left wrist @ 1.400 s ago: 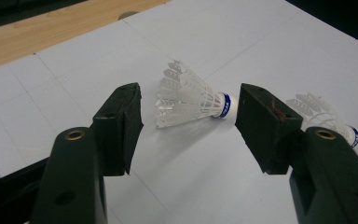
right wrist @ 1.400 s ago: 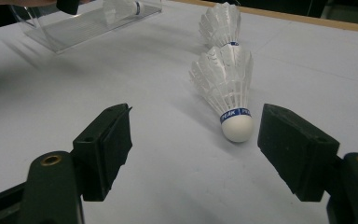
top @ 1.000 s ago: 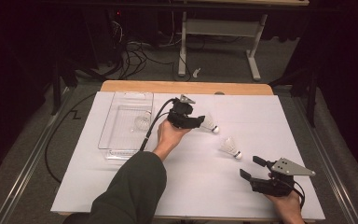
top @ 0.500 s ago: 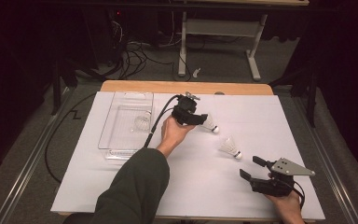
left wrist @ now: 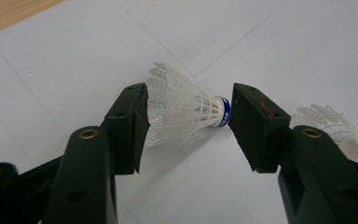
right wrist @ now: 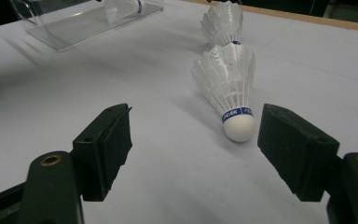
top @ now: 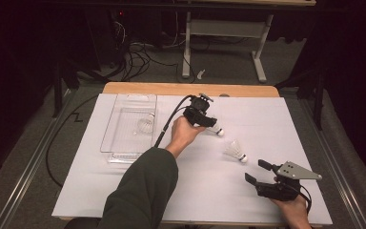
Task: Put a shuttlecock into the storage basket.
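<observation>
A white shuttlecock [left wrist: 182,109] with a blue band lies on the white table sheet between the jaws of my left gripper [left wrist: 189,128], which is open; the left jaw brushes its feathers and the right jaw stands close to its cork. In the high view this gripper [top: 212,125] is at the table's middle, over that shuttlecock [top: 217,130]. A second shuttlecock [top: 233,150] lies to the right, nearer me. My right gripper [top: 257,171] rests open at the front right, and its view shows that second shuttlecock [right wrist: 228,81] just beyond the open jaws [right wrist: 193,149].
A clear plastic tray [top: 124,114] stands at the back left with one shuttlecock [top: 145,125] in it. The left gripper's black cable [top: 164,131] trails off the table's left side. The wooden table edge [top: 190,89] runs along the back.
My left gripper has shifted a little to the right and closed in around the shuttlecock at the middle. The right gripper and both loose shuttlecocks have stayed put.
</observation>
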`<state>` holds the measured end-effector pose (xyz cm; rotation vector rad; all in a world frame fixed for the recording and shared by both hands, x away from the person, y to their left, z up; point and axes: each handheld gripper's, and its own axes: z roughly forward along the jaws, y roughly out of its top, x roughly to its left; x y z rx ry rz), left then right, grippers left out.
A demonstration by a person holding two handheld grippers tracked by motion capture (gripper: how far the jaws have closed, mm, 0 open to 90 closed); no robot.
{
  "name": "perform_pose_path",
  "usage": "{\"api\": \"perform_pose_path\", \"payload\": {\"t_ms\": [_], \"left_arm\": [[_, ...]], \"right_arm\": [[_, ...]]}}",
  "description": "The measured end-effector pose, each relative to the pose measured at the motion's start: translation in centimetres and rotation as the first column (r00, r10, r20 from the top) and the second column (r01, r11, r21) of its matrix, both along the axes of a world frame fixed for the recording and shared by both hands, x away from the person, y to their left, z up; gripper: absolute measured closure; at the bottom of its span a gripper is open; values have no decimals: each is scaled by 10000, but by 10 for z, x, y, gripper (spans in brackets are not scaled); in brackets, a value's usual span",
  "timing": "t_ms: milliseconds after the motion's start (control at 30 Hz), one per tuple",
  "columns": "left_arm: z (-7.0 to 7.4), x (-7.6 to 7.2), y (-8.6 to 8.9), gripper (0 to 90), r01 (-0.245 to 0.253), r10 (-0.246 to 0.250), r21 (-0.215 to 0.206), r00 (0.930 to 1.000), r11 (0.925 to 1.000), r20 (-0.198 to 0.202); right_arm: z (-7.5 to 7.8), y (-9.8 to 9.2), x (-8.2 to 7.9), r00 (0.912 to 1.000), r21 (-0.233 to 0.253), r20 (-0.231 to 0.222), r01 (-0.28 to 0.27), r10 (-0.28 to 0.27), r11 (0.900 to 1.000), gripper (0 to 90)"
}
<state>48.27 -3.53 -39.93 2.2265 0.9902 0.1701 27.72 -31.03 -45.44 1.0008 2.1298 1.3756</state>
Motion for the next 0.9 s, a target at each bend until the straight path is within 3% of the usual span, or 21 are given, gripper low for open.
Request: {"api": "perform_pose_path", "payload": {"t_ms": [267, 900], "left_arm": [[-2, 8, -9, 510, 122, -107, 350, 9991, 9993, -416], [-14, 17, -8, 600, 395, -354, 298, 9911, 9988, -1287]], "right_arm": [[0, 0, 0, 10000, -21, 6, -17, 17, 10000, 262], [0, 0, 0, 10000, -40, -10, -79, 79, 10000, 262]]}}
